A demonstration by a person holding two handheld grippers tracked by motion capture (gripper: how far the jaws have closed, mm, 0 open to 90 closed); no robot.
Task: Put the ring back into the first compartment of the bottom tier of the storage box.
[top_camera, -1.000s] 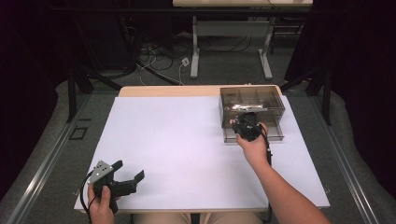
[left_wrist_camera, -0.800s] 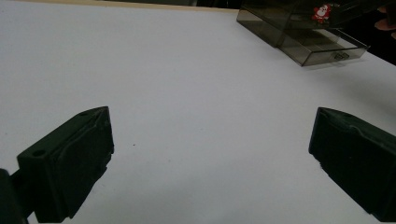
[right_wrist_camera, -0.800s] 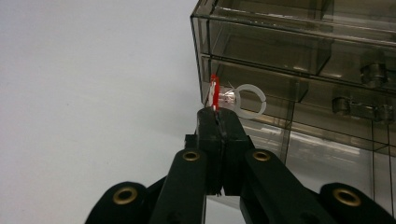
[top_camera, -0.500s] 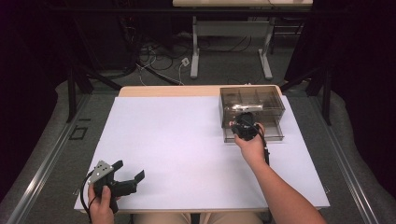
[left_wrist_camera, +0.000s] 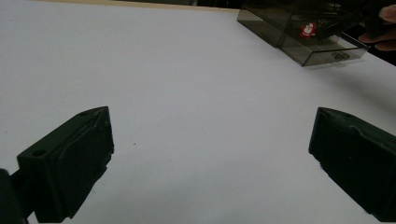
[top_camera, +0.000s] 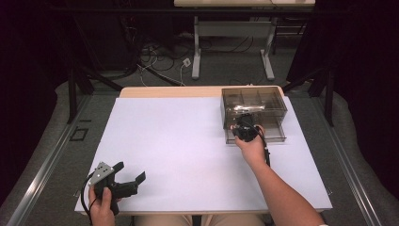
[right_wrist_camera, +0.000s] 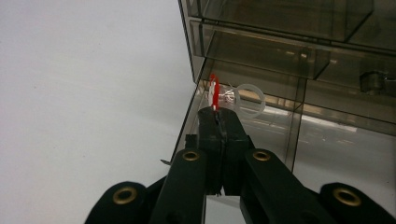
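1. The thing I was handling was a tiny clear trinket (right_wrist_camera: 233, 97) with a red bit and a little plastic ring. It sat pinched at the tips of my right hand-held gripper (right_wrist_camera: 215, 112), right at the open front of the smoky plastic drawer box (top_camera: 254, 101), over the pulled-out lower drawer (right_wrist_camera: 299, 140).
2. So the right hand-held gripper was clenched on that trinket, jaws squeezed together with only the trinket's edge between the tips.
3. To do this step well, I figured I'd keep the tips inside the drawer's front rim and low before letting go. The piece is light and could probably bounce or cling to a pad.
4. My left hand-held gripper (top_camera: 128, 175) was released, jaws wide apart and nothing in them, sitting near my edge of the white counter (top_camera: 179, 150), well apart from the box.
5. Compared with a second earlier: barely anything changed. The right hand had crept slightly closer to the box, and the left hadn't budged.
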